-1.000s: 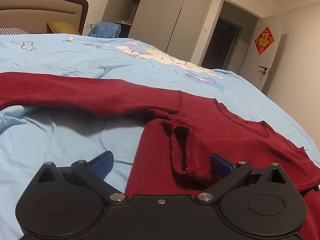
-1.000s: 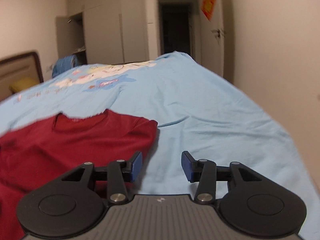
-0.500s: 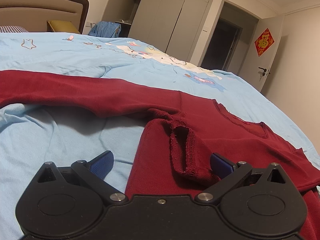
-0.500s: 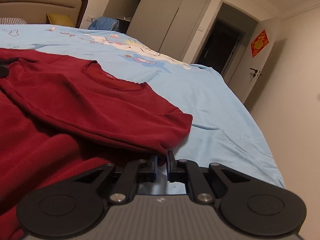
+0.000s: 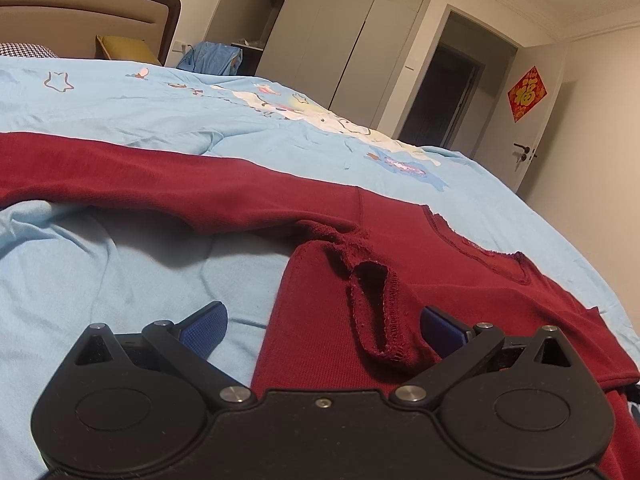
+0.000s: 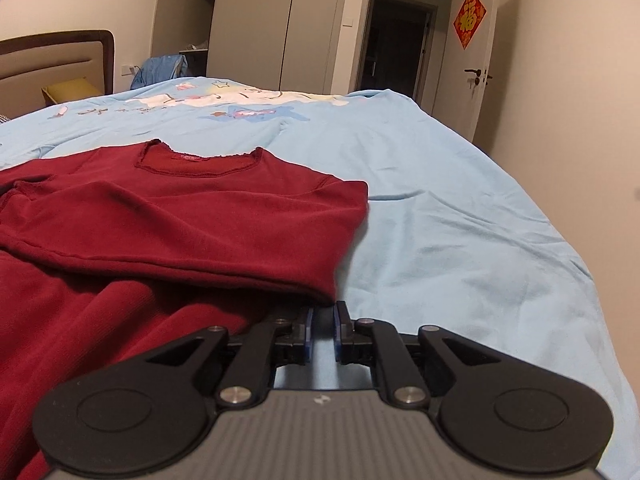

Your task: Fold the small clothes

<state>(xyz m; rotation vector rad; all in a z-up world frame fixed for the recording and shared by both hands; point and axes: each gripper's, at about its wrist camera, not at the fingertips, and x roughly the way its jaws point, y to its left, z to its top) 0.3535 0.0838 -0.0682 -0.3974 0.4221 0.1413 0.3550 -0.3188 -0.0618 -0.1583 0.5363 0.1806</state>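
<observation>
Looking at a dark red long-sleeved top (image 5: 460,264) lying flat on the bed (image 5: 120,264), neckline toward the far side. Left hand-held gripper (image 5: 322,326) hangs low over the near-left part of the garment, jaws spread wide, nothing between them. A turned-back bit of seam or cuff (image 5: 374,312) sits in the gap nearer the right jaw; contact not clear. Left sleeve (image 5: 160,192) runs straight out to the left across the blue sheet, long axis roughly crosswise to my view.

Right hand-held gripper (image 6: 322,326) is at the garment's right edge, jaws narrow with a slim gap between the blue pads. The folded-over right sleeve (image 6: 224,232) ends in a corner just ahead of the tips. I can't tell whether any cloth is pinched; sheet shows through the gap.

My read: the left sleeve is the next fold, and the left hand is nearer to it. The move runs from far left inward over the body.

Hidden: sleeve end cut off at left frame edge, hem under both gripper bodies.
</observation>
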